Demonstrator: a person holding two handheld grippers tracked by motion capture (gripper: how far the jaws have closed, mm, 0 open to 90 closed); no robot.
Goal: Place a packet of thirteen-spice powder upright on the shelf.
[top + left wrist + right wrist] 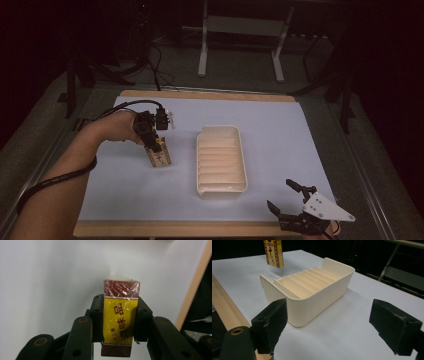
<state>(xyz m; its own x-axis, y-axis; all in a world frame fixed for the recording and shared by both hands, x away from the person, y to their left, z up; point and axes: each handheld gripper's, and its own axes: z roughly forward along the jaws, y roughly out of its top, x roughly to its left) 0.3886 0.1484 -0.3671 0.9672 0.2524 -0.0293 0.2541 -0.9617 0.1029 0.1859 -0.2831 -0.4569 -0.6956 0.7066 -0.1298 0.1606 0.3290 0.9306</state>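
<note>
A cream ribbed tray (242, 150) sits on the pale blue table cover (280, 130).

I am seeing the wooden table (210, 96) carrying a pale sheet (280, 130), with the cream tray (221, 161) sitting mid-sheet.

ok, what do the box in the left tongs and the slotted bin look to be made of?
Box: likely printed card under clear film, since the yellow and dark red faces show wrinkled, shiny highlights. It is clamped in the left tongs.
Slotted bin: probably moulded plastic, cream and smooth with a dull sheen, given its rounded corners, thin even walls and one-piece dividers.
</note>
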